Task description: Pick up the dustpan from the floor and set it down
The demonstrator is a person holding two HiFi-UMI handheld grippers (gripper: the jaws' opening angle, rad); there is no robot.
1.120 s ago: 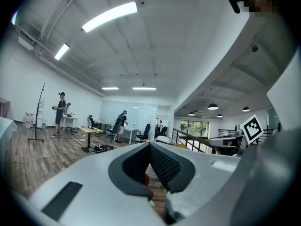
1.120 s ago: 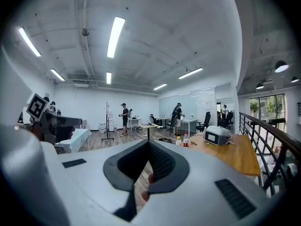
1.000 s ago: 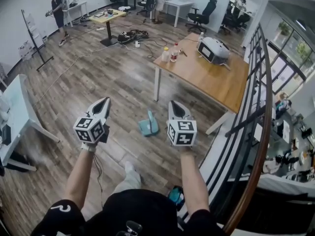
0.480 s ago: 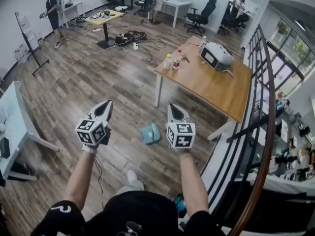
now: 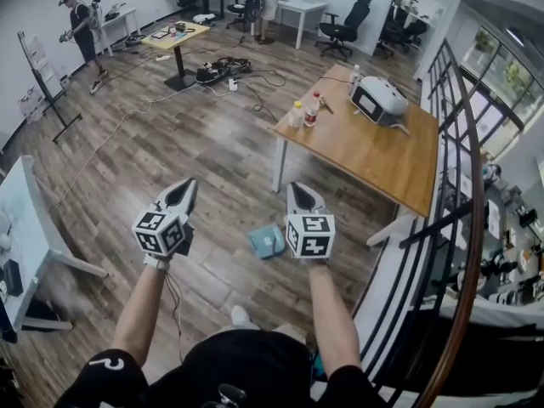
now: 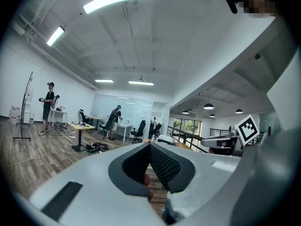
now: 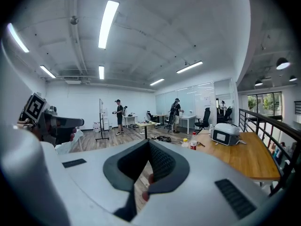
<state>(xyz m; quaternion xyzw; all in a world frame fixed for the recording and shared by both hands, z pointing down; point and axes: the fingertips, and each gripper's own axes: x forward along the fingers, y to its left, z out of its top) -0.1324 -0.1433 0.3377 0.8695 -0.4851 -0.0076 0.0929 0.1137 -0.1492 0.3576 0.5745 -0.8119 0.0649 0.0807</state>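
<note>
A teal dustpan [image 5: 265, 241] lies on the wooden floor in the head view, between my two grippers and partly hidden behind the right one's marker cube. The left gripper [image 5: 182, 190] is held out level to the dustpan's left, well above the floor, its jaws closed tip to tip on nothing. The right gripper [image 5: 299, 192] hovers just right of the dustpan, also shut and empty. In the left gripper view the left gripper [image 6: 149, 146] points across the room, and the right gripper [image 7: 148, 142] does the same in its own view. Neither of those views shows the dustpan.
A wooden table [image 5: 374, 155] with two bottles [image 5: 306, 110] and a white device [image 5: 378, 100] stands ahead on the right. A dark railing [image 5: 455, 185] runs along the right. A white table [image 5: 34, 215] sits at the left. Cables [image 5: 223, 65] and people are far back.
The view has advanced across the floor. The dustpan has slid closer and lower in the head view, now beside the right gripper. Both grippers stay shut and side by side.
</note>
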